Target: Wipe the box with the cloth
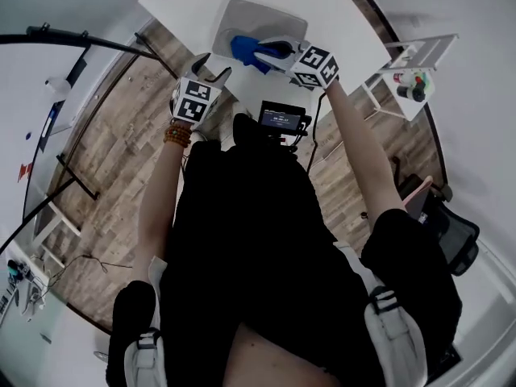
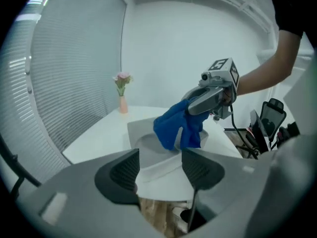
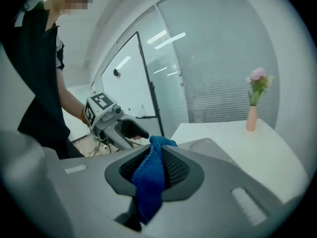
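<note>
On the white table (image 1: 185, 6) the box (image 1: 250, 16) sits empty, the cloth (image 2: 176, 128) hangs over it pinched in the right gripper (image 3: 153, 170), the left gripper (image 2: 159, 165) gapes empty at the table edge, so wiping seems hardly begun, and a vase (image 2: 122, 104) holds a flower (image 2: 122, 78)

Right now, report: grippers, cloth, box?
Right gripper shut on cloth, over box. Left gripper open, empty. Vase stands apart from box, not in the way.
</note>
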Action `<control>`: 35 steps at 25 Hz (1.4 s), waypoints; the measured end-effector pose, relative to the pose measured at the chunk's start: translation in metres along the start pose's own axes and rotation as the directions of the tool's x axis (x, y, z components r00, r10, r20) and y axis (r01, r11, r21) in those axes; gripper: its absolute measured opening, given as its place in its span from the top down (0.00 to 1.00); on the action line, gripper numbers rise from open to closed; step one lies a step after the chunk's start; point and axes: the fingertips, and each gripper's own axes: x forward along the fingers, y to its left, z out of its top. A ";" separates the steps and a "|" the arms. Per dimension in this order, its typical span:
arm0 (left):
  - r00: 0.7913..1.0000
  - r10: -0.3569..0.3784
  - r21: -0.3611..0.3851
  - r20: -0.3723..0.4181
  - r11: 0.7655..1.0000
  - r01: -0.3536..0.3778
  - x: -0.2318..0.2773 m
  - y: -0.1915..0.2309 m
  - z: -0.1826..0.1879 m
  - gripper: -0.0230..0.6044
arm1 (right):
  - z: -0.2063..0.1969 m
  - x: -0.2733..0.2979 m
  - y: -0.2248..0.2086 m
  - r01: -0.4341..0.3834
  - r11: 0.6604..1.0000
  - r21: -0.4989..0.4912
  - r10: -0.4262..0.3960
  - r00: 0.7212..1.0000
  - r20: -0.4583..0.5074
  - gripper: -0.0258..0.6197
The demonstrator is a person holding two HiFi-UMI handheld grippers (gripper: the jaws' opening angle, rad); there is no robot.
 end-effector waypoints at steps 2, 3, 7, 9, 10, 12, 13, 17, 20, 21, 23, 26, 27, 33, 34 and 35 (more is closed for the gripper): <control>0.997 -0.016 0.032 0.069 0.999 0.014 -0.003 -0.002 0.033 0.51 | 0.019 -0.030 -0.011 0.120 0.993 0.023 -0.121 0.989 0.082 0.83; 0.994 -0.022 0.045 0.107 0.999 0.017 -0.006 -0.003 0.050 0.51 | 0.030 -0.045 -0.016 0.188 0.982 0.031 -0.190 0.974 0.120 0.83; 0.966 -0.045 0.092 0.255 0.995 0.022 -0.024 -0.015 0.114 0.52 | 0.071 -0.101 -0.025 0.456 0.885 0.090 -0.463 0.848 0.258 0.83; 0.943 -0.052 0.116 0.329 0.993 0.015 -0.037 -0.020 0.144 0.52 | 0.091 -0.121 -0.019 0.536 0.836 0.122 -0.544 0.778 0.313 0.83; 0.928 -0.054 0.121 0.369 0.993 0.009 -0.046 -0.022 0.158 0.52 | 0.102 -0.130 -0.014 0.564 0.815 0.135 -0.573 0.747 0.338 0.83; 0.893 -0.052 0.114 0.447 0.994 0.001 -0.063 -0.025 0.184 0.53 | 0.121 -0.144 -0.001 0.613 0.775 0.153 -0.619 0.687 0.381 0.83; 0.874 -0.052 0.104 0.484 0.995 0.001 -0.072 -0.027 0.196 0.54 | 0.128 -0.150 0.006 0.636 0.755 0.161 -0.639 0.658 0.399 0.83; 0.810 -0.052 0.083 0.585 0.997 0.004 -0.104 -0.037 0.227 0.55 | 0.153 -0.170 0.037 0.709 0.680 0.189 -0.700 0.551 0.454 0.83; 0.781 -0.044 0.069 0.623 0.998 0.001 -0.120 -0.041 0.235 0.57 | 0.164 -0.182 0.059 0.755 0.624 0.202 -0.736 0.481 0.477 0.84; 0.776 -0.044 0.067 0.629 0.998 0.002 -0.124 -0.042 0.235 0.57 | 0.166 -0.184 0.065 0.771 0.603 0.206 -0.749 0.458 0.478 0.84; 0.771 -0.044 0.068 0.636 0.998 0.000 -0.130 -0.043 0.233 0.59 | 0.165 -0.187 0.076 0.801 0.561 0.209 -0.775 0.419 0.473 0.84; 0.768 -0.033 0.059 0.640 0.998 -0.006 -0.137 -0.040 0.227 0.66 | 0.160 -0.188 0.089 0.846 0.497 0.195 -0.811 0.373 0.450 0.84; 0.767 -0.029 0.056 0.640 0.998 -0.009 -0.138 -0.039 0.225 0.68 | 0.157 -0.187 0.092 0.857 0.478 0.194 -0.823 0.360 0.439 0.84; 0.770 -0.015 0.047 0.638 0.999 -0.019 -0.144 -0.034 0.210 0.78 | 0.139 -0.180 0.101 0.885 0.398 0.241 -0.879 0.294 0.375 0.84; 0.772 -0.015 0.048 0.635 0.999 -0.020 -0.145 -0.034 0.207 0.83 | 0.138 -0.177 0.102 0.885 0.395 0.245 -0.882 0.291 0.370 0.84; 0.775 -0.017 0.051 0.632 0.998 -0.020 -0.147 -0.035 0.203 0.86 | 0.137 -0.173 0.104 0.884 0.396 0.247 -0.883 0.293 0.366 0.84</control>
